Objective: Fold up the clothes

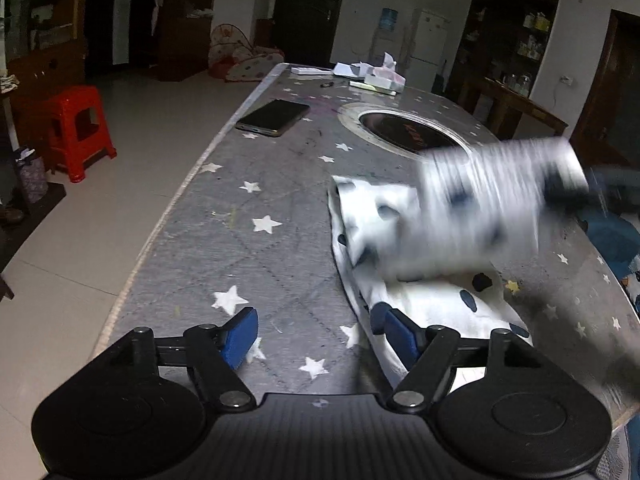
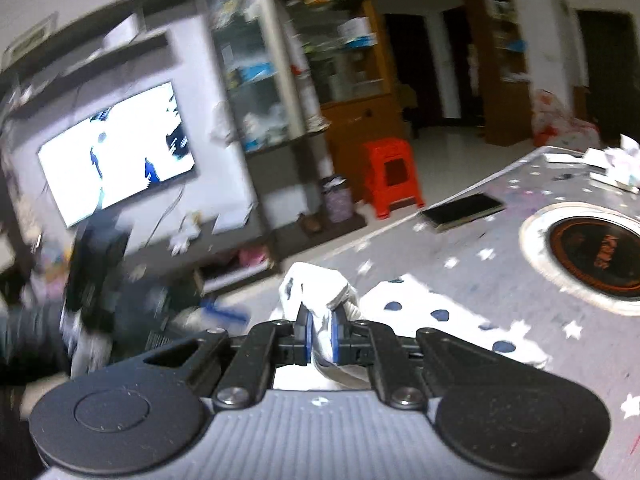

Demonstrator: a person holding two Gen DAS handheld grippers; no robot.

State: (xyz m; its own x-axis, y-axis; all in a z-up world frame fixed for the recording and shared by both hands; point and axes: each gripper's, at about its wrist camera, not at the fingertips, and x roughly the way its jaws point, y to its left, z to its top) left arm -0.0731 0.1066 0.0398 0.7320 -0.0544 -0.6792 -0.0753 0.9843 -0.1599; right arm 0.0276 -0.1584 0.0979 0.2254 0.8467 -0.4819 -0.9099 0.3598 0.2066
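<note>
Here, a grey star-printed tablecloth (image 1: 256, 216) covers a long table in a dim room with a lit television (image 2: 116, 152) and a red stool (image 1: 80, 132). A phone (image 1: 274, 118) lies near the round inset (image 1: 408, 130). The white dotted garment (image 1: 424, 300) lies beside the left gripper (image 1: 318, 334), whose jaws gape empty; the right gripper (image 2: 320, 334) pinches a lifted fold
</note>
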